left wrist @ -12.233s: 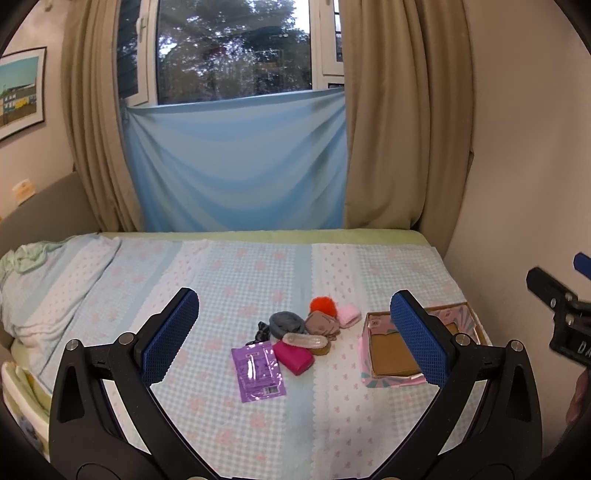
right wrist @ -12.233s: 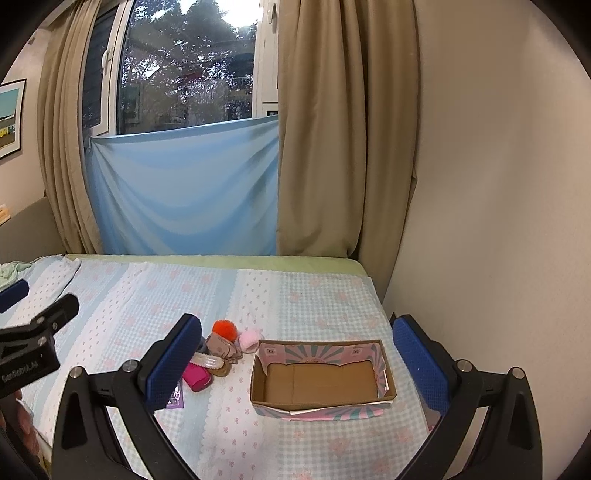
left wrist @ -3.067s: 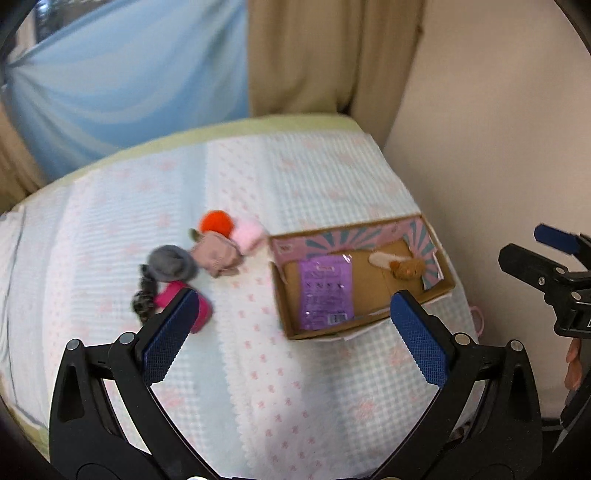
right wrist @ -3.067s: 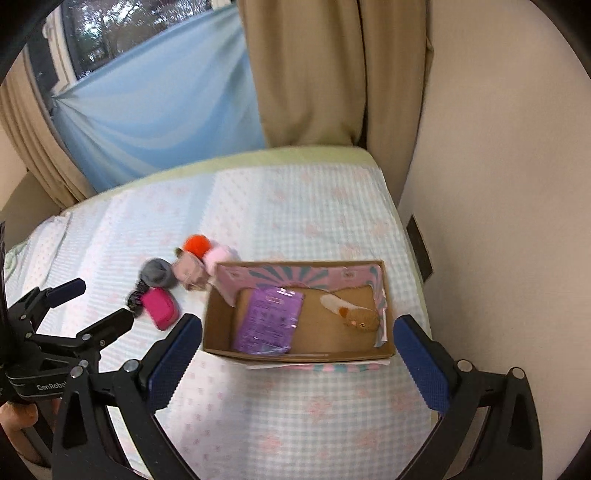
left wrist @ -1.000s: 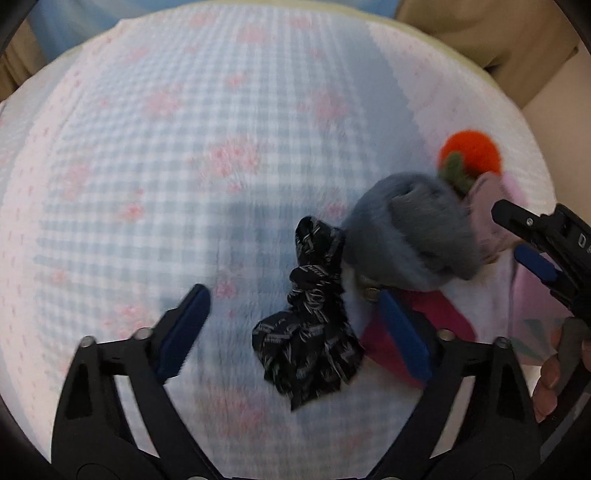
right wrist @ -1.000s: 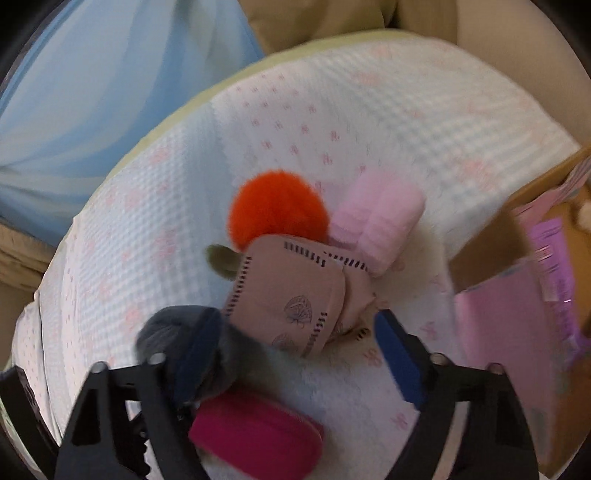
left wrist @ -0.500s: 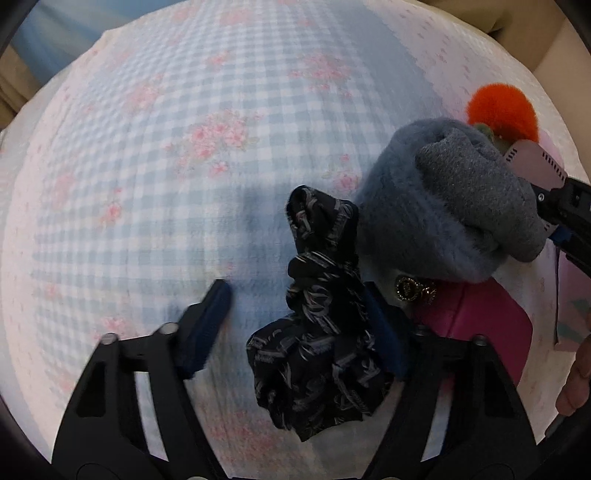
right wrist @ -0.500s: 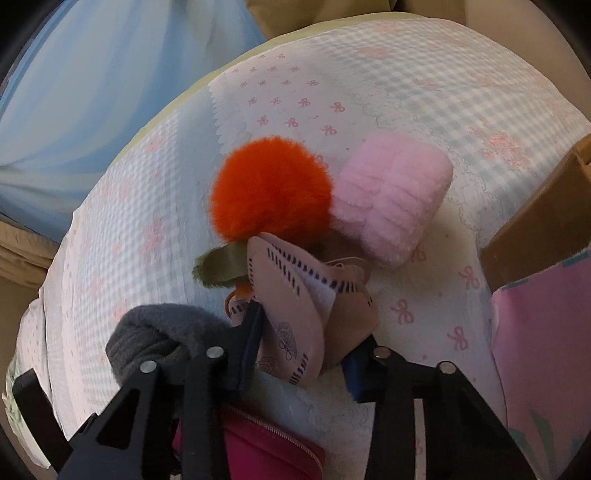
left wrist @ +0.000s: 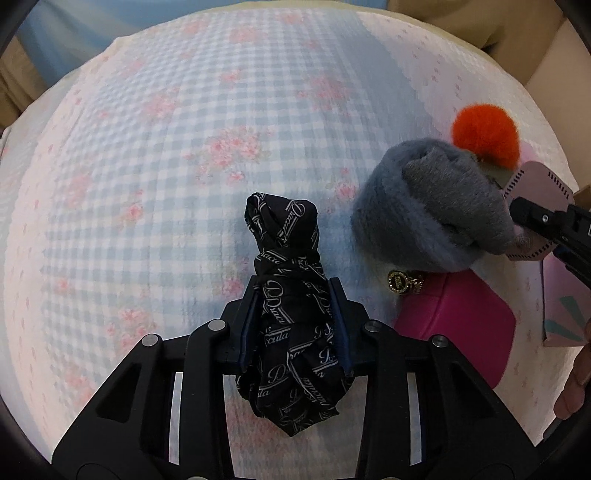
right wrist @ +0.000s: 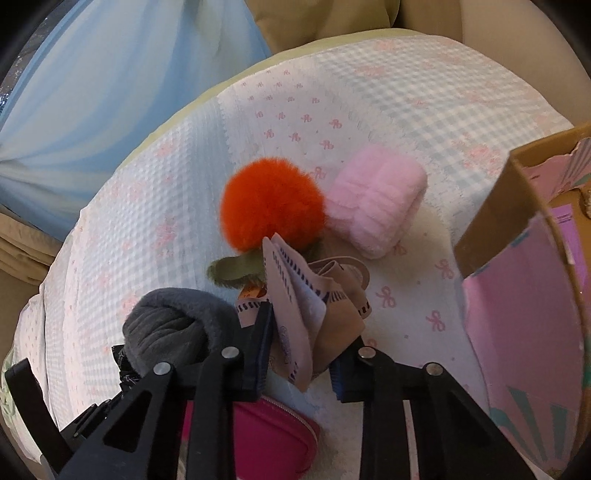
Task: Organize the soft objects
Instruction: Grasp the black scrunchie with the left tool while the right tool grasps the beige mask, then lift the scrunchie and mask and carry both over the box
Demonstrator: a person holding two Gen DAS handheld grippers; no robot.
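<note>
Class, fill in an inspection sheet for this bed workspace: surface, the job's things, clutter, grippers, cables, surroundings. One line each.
Surface: bedspread, checked blue and white with pink flowers.
Job's things: black printed scarf, beige pouch, grey fuzzy roll, orange pompom, pink fluffy pad, magenta pouch, all beside the cardboard box.
Clutter: nothing seen.
Grippers: left gripper jaws have just been closing, pads now pressing the scarf; right gripper jaws have just closed, pinching the beige pouch.
Cables: nothing seen.
Surroundings: blue curtain, beige drape.
</note>
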